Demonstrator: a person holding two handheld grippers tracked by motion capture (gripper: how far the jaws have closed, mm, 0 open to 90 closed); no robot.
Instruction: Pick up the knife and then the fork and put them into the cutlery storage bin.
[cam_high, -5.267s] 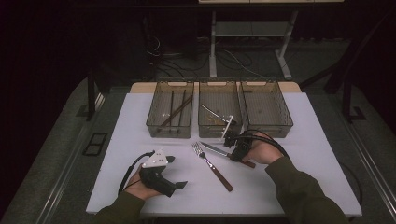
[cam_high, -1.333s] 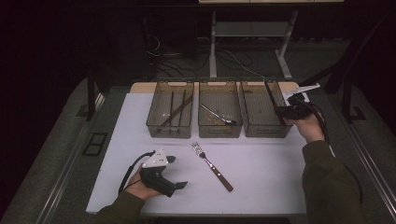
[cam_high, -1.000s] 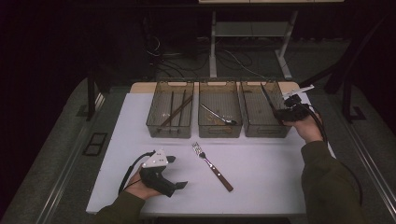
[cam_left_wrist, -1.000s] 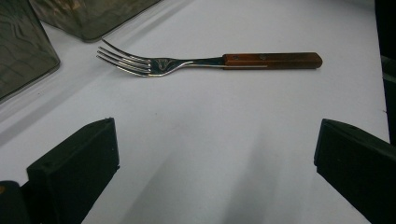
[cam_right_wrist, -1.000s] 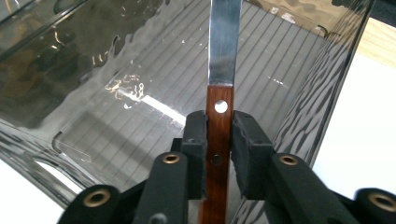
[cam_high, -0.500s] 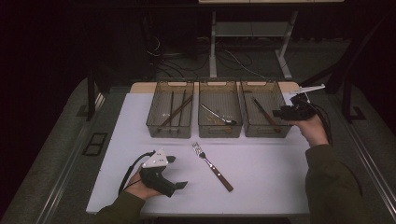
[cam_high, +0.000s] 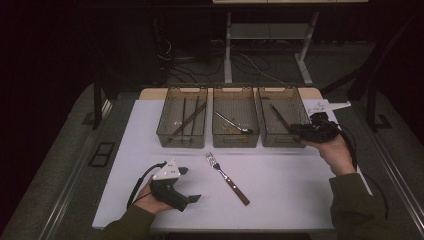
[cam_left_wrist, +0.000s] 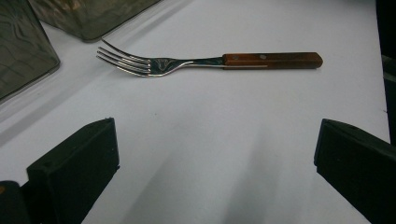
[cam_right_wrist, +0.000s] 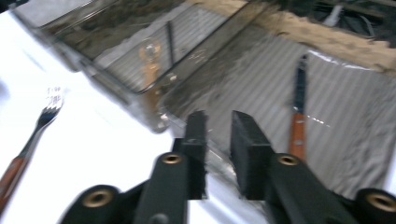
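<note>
A fork (cam_high: 227, 172) with a wooden handle lies flat on the white surface (cam_high: 280, 175), in front of three clear bins at its far edge. The left gripper (cam_high: 187, 185) rests on the surface near the fork, its jaws wide apart and empty, the fork (cam_left_wrist: 205, 61) lying crosswise just beyond them. The right gripper (cam_high: 295, 130) hangs at the front rim of the right bin (cam_high: 283, 118), where a wood-handled knife (cam_right_wrist: 298, 115) lies; its jaws have just been closing and stand nearly together, a narrow gap left, nothing between them. A spoon (cam_high: 233, 123) sits in the middle bin (cam_high: 235, 118), dark sticks in the left bin (cam_high: 183, 118).
</note>
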